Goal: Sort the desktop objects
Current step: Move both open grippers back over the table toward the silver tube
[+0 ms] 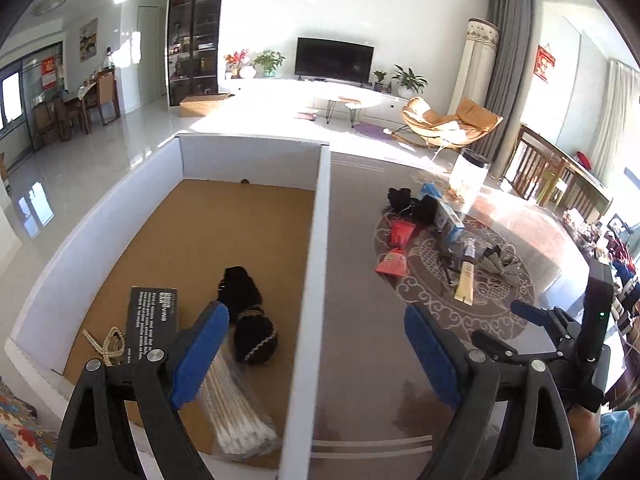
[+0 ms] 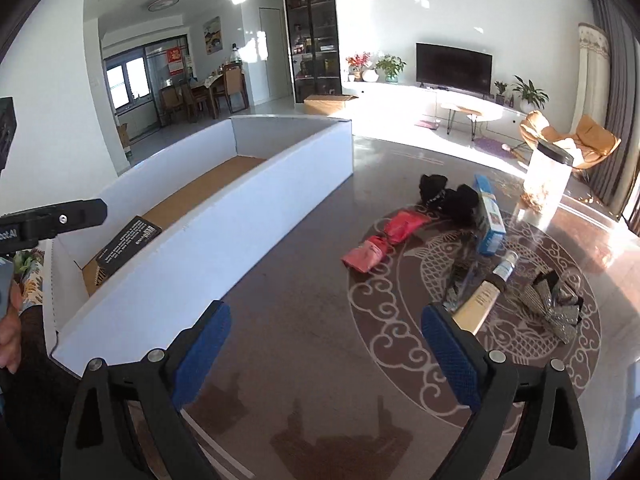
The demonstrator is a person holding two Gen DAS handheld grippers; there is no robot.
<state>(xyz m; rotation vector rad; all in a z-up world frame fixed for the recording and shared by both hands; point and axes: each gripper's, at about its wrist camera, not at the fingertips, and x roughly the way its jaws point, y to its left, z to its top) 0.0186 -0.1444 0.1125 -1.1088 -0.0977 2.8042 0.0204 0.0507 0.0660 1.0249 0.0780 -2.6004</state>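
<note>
The left hand-held gripper [image 1: 316,344] is being held released and empty, its blue pads spread wide astride the right wall of the white box [image 1: 316,240], one pad over the box's cardboard floor and the other over the table [image 1: 360,360]; this stance is judged to suit a hand-held gripper poised at the drop-off place. Inside the box, a black pouch [image 1: 250,320], a bundle of cotton swabs [image 1: 240,416], a black card [image 1: 154,320] and a bead string [image 1: 108,344] are already lying, gathered at the near end, so the far end of the box is being left free for more. The right hand-held gripper [image 2: 326,352] is likewise being held released and empty, hovering above bare table just right of the box, pointing toward the unsorted things. Those things are lying well right of the box on the patterned part of the table: two red packets [image 2: 380,240], a black bundle [image 2: 448,196], a blue-and-white carton [image 2: 490,220], a cream tube [image 2: 480,300], a small bottle [image 2: 506,266] and a silvery mesh piece [image 2: 556,304]. The tube is lying nearest the right pad and is judged the readiest pick. Between the box and the pile a broad strip of table is being kept open for carrying, though the box's upright wall is having to be cleared on each transfer.
</note>
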